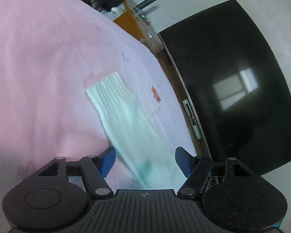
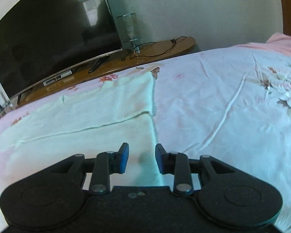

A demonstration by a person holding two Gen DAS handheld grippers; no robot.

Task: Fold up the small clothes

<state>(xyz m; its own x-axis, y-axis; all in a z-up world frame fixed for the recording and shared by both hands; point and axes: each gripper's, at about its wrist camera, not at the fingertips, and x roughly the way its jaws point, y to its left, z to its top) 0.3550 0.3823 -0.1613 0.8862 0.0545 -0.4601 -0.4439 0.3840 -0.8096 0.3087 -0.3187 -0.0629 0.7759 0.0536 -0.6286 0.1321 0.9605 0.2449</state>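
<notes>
We see a big bed (image 2: 213,104) with a flowery sheet. A pale green cloth (image 2: 83,116) lies flat near its far edge. Our left claw (image 1: 145,161) and right claw (image 2: 141,159) hang spread above it, pinching nothing.

L gripper (image 1: 145,160) fingers wide apart, R gripper (image 2: 141,159) fingers part-open, both empty

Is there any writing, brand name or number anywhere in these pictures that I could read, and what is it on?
None can be read.
TV: no logo or text visible on its dark screen.
Silver box on the wooden shelf: any markings too small and blurred.
Bedsheet: flower print only, no words.
Pale green garment: no label showing.
</notes>
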